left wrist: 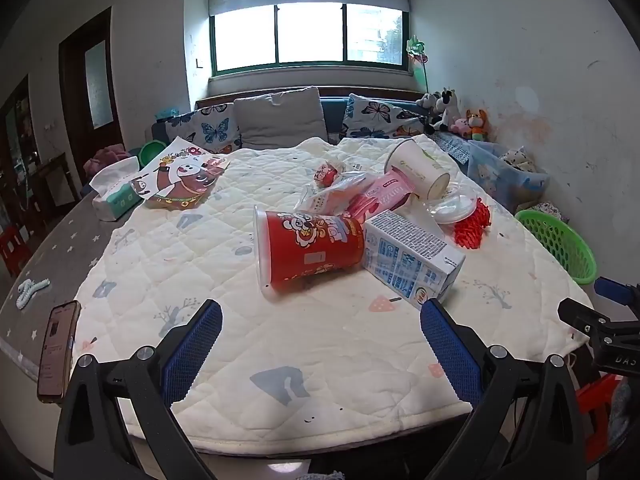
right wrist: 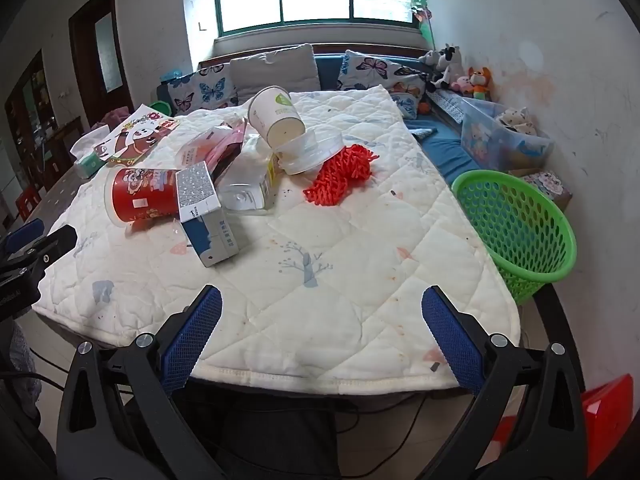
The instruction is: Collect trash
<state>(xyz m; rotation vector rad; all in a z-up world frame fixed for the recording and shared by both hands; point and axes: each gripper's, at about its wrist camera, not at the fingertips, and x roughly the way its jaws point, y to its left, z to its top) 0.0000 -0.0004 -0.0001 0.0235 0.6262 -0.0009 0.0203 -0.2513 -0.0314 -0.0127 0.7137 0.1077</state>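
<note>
Left wrist view: the left gripper (left wrist: 320, 316) hangs tilted downward, jaws spread wide and empty, just short of the red cup (left wrist: 310, 250); the milk carton (left wrist: 412, 258) touches the cup's right side.

Right wrist view: the right gripper (right wrist: 320, 314) is likewise wide apart, empty, tilted downward. The green basket (right wrist: 516, 232), well right of the red cup, appears empty; collection has not begun.

The quilt (right wrist: 360, 240) was cream, stitched in diamonds and printed with pale blue trees and small pink shapes. Near its middle lay a red tub (left wrist: 312, 248) with a cartoon face, beside a blue-and-white carton (left wrist: 412, 260). A pink packet (left wrist: 384, 196), a white paper cup (right wrist: 276, 116) with a green mark and a red fringed cloth (right wrist: 340, 176) lay further back. The basket (right wrist: 520, 224) at the quilt's right edge was bright green. Both grippers' pads (right wrist: 192, 336) were blue on black frames.
</note>
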